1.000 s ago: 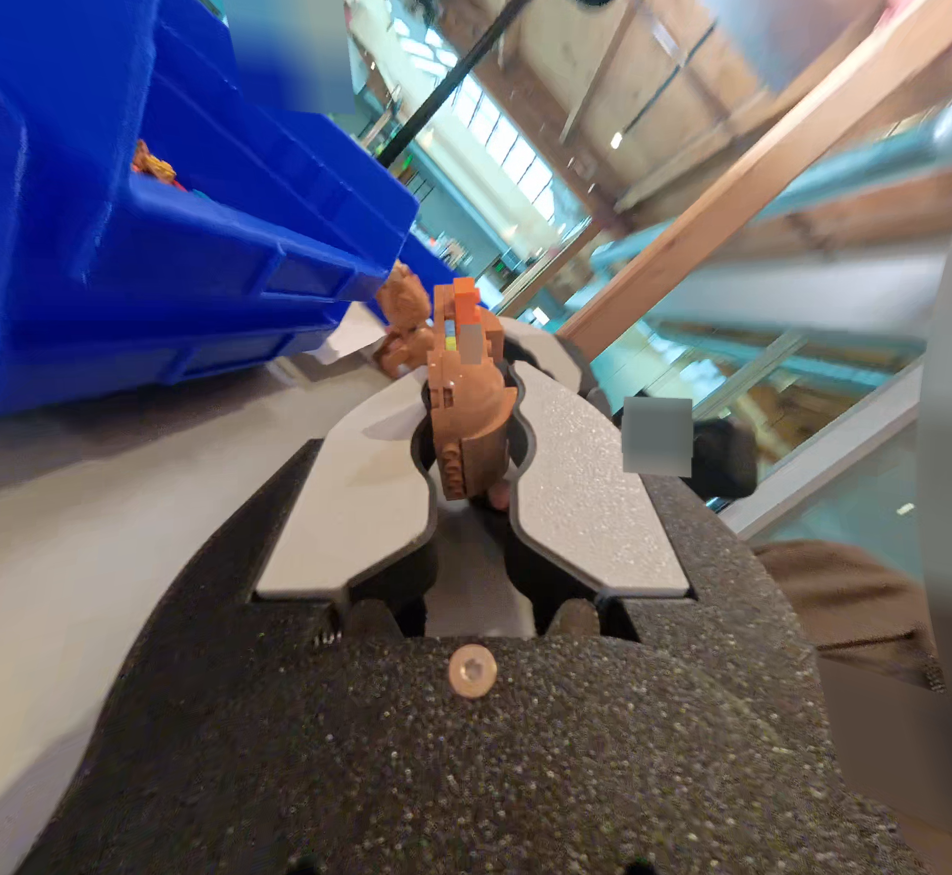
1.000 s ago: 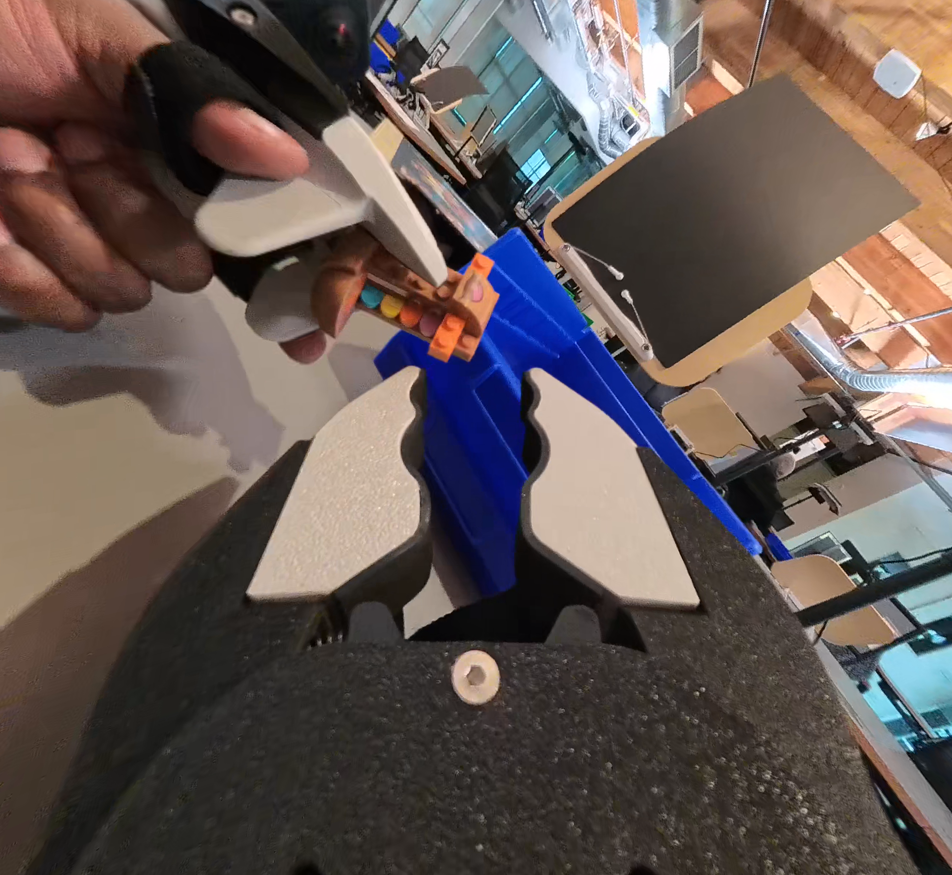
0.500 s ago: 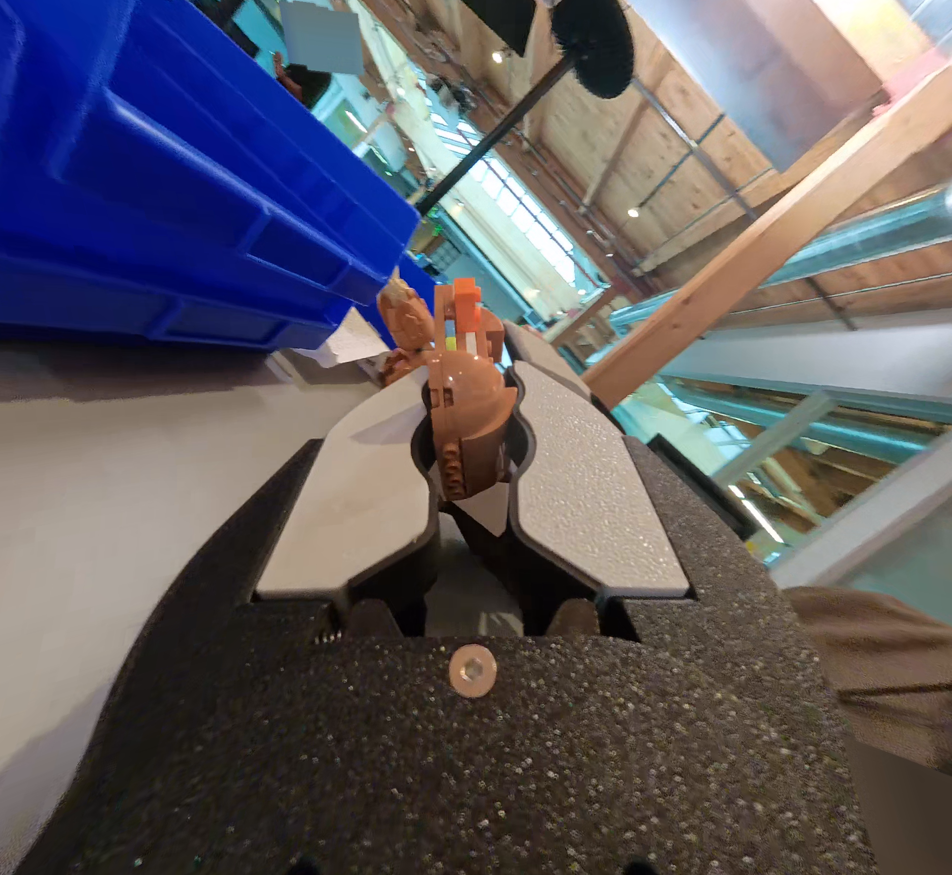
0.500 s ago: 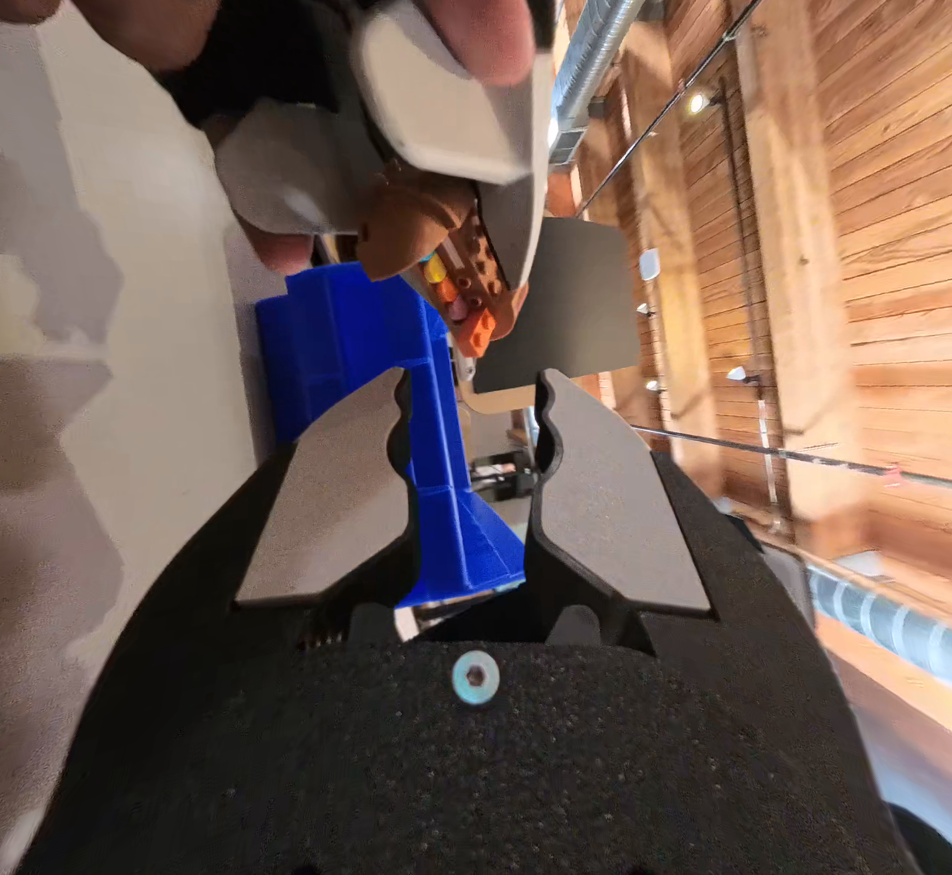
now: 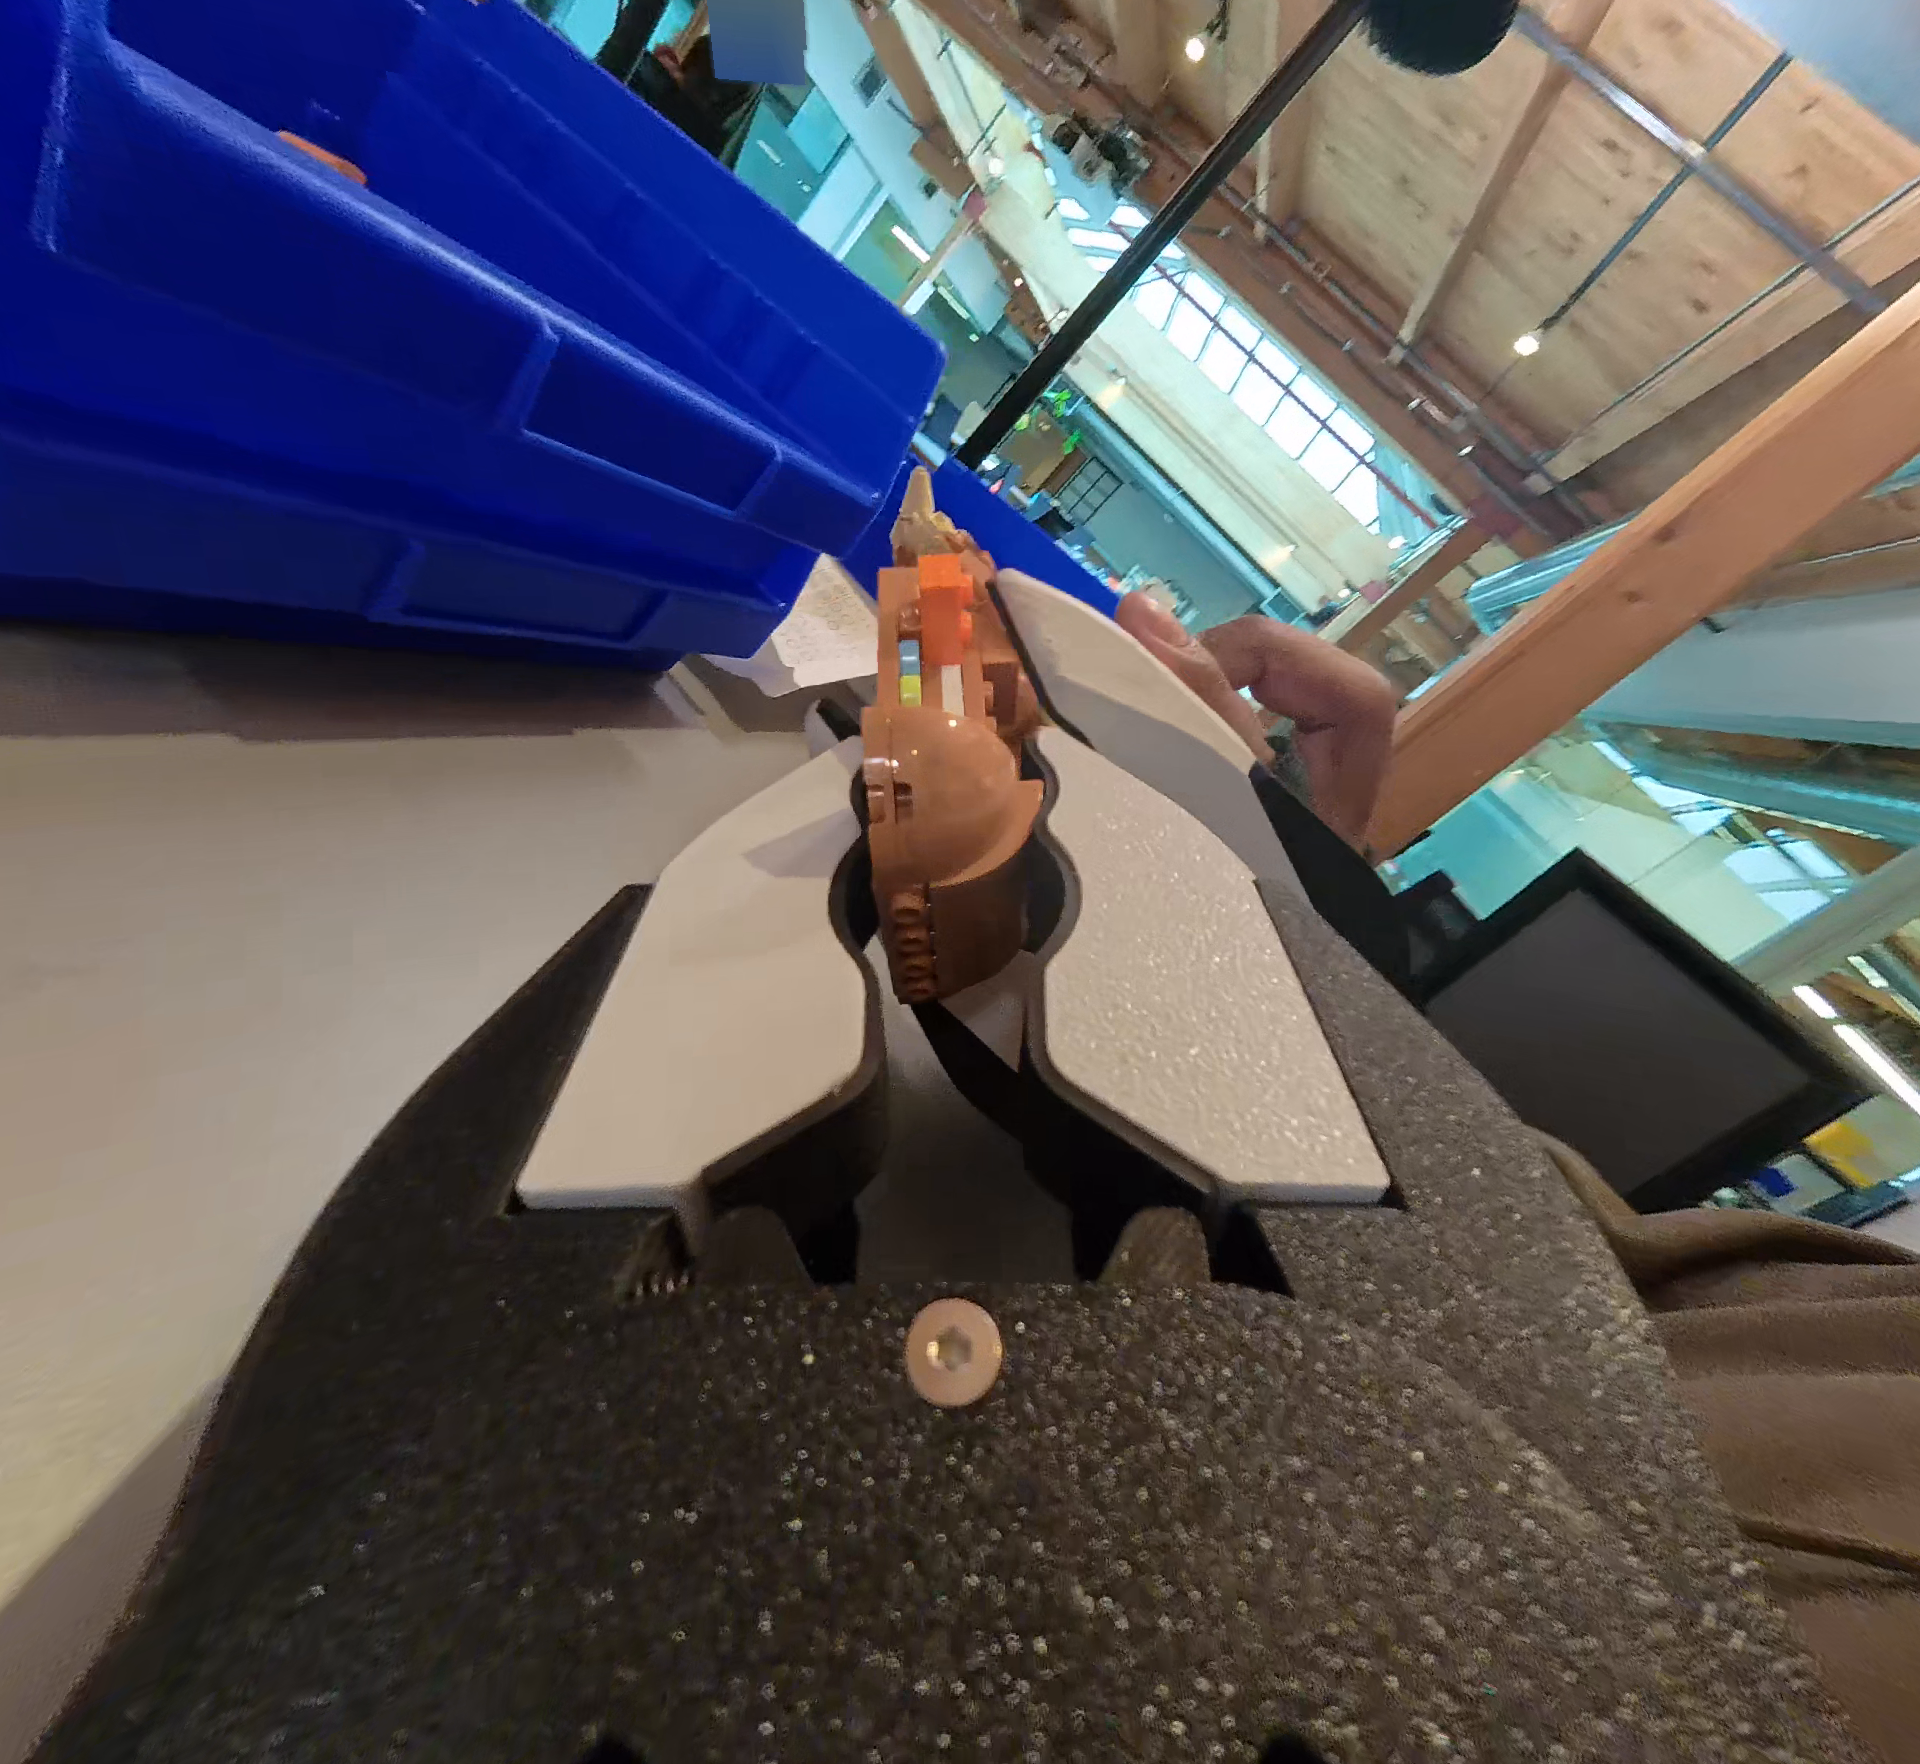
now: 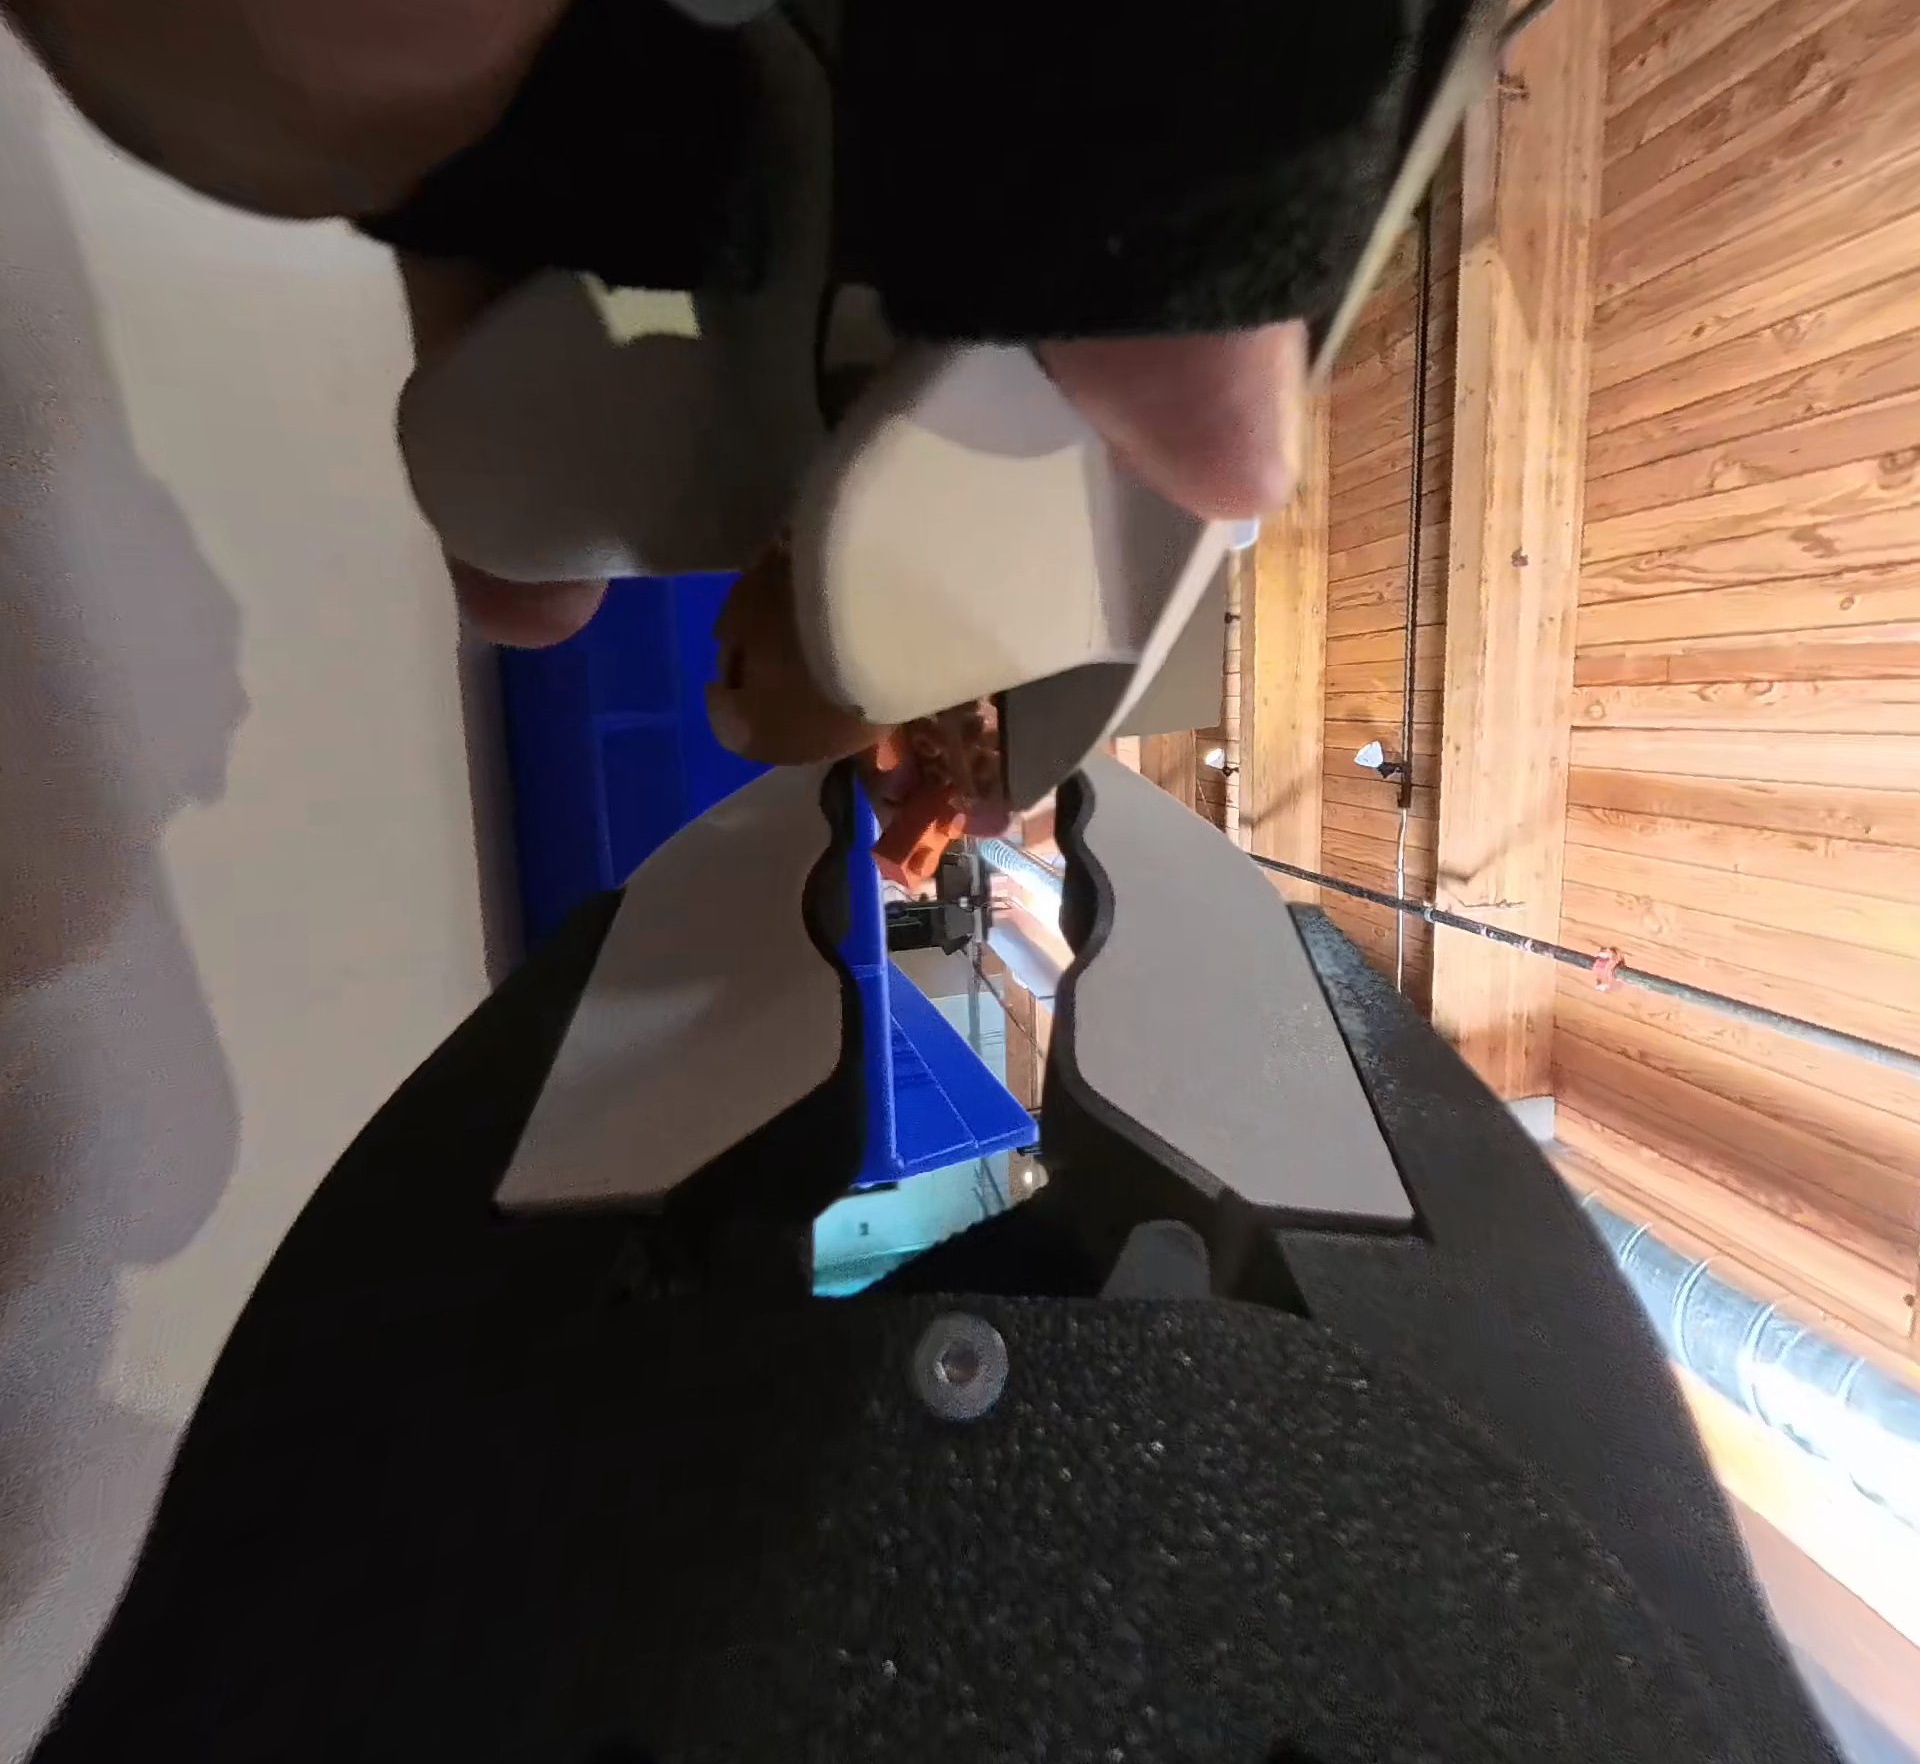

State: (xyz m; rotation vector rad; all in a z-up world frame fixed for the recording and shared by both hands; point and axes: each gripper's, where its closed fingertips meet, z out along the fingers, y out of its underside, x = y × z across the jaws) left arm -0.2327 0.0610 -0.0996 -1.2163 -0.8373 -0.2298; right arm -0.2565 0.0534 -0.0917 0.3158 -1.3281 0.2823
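Observation:
My left gripper (image 5: 951, 769) is shut on a brown brick model (image 5: 940, 841) with an orange brick (image 5: 948, 618) and small coloured pieces at its far end, held above the grey table (image 5: 312, 935). My right gripper (image 6: 951, 800) is open. The model's orange end (image 6: 914, 847) sits between its fingertips, and I cannot tell whether they touch it. The left gripper's grey fingers (image 6: 956, 551) and the hand holding it fill the top of the right wrist view. One right finger (image 5: 1122, 675) and its hand (image 5: 1299, 706) show just behind the model in the left wrist view.
Large blue plastic bins (image 5: 364, 384) stand on the table at the left, and one shows behind the model in the right wrist view (image 6: 623, 727). A white perforated sheet (image 5: 821, 644) lies by the bins. A dark monitor (image 5: 1621, 1018) stands at the right. My two grippers' fingertips are within a few centimetres of each other.
My right gripper has closed in on the left gripper, so the model's orange end now lies between its open tips. The left gripper keeps its grip and has tilted slightly.

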